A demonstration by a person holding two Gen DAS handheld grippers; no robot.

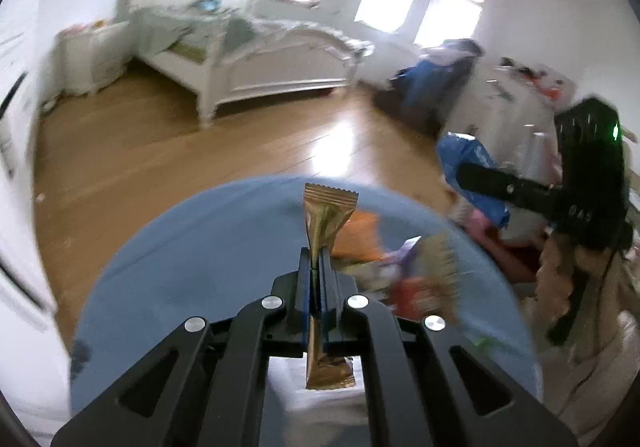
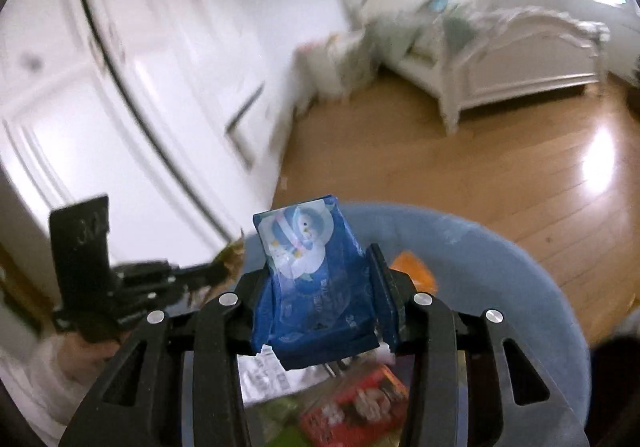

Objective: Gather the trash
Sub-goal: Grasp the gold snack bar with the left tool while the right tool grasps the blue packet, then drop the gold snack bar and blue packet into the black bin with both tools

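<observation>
Landmark: the round blue counter, standing on a wood floor in a bedroom.

Left gripper: fingers pinched fully together on a gold wrapper, a thin sachet held near its middle. Top end stands up above the counter's far rim; bottom end hangs below the fingers. It is clear of the counter surface.

Right gripper: fingers set at a middling width, closed on a blue packet with a cartoon print. The packet is squeezed and tilted back, above the near part of the counter. In the left view the same gripper sits off the counter's right edge with the packet in its fingers.

Still on the counter: an orange wrapper near the centre, a red box and other blurred scraps at the near-right side.

No bin or bag can be made out in either view, so the drop point is unknown.

Risks, as judged:
- The gold wrapper is slick and thin; a fast swing could let it slip out or rotate in the pinch.
- The blue packet is soft and gripped low; it may buckle and pop free.
- The two grippers are near each other; crossing paths could knock a load loose.
- Both views are blurred, so aiming is poor.
</observation>
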